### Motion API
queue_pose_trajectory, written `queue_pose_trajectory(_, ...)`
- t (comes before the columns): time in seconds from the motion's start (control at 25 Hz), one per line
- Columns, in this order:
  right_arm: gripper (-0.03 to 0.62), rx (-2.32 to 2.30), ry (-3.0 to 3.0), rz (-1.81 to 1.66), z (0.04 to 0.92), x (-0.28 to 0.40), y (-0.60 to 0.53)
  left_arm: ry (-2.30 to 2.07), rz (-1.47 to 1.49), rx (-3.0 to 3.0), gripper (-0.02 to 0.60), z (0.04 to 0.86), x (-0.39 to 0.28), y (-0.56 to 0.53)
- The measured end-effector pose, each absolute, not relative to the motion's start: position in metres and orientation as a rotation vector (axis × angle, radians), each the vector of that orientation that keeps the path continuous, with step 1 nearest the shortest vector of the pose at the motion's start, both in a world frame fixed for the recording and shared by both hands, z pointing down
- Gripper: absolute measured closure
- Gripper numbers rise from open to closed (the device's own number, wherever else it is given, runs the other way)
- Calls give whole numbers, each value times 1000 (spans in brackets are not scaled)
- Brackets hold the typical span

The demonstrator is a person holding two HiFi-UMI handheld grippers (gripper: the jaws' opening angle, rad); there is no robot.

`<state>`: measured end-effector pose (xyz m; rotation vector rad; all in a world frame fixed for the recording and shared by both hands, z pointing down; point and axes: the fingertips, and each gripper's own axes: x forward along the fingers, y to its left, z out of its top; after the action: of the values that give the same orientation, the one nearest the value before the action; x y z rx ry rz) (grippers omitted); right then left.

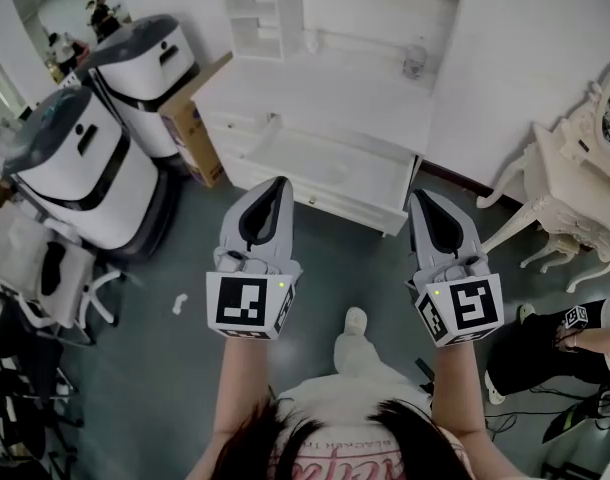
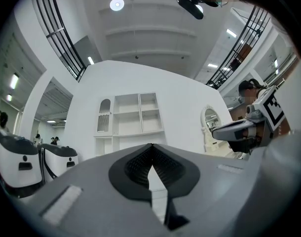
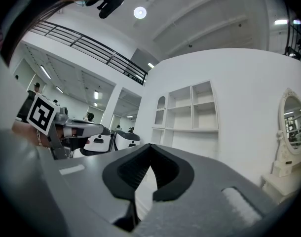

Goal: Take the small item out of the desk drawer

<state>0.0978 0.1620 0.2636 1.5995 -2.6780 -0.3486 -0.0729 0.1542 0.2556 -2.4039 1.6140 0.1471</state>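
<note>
Seen from the head view, the left hand-held gripper (image 1: 275,183) and the right hand-held gripper (image 1: 422,196) are raised side by side. Each has its jaws pressed together with nothing between them. At 12 o'clock from them, the drawer (image 1: 325,168) of the white counter (image 1: 315,88) stands pulled out, and its contents are too faint to make out. A small clear object (image 1: 415,63) stands on the counter top, at 1 o'clock from the drawer. White machines (image 1: 85,158) stand at 9 o'clock.

The white desk drawer (image 1: 330,173) stands pulled out, open.
</note>
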Motion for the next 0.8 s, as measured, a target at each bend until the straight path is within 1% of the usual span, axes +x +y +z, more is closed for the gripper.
queue_pose_trajectory(0.8, 592, 1520, -2701, -275, 269, 146, -51, 1746, 94, -2381, 568, 260, -39, -51)
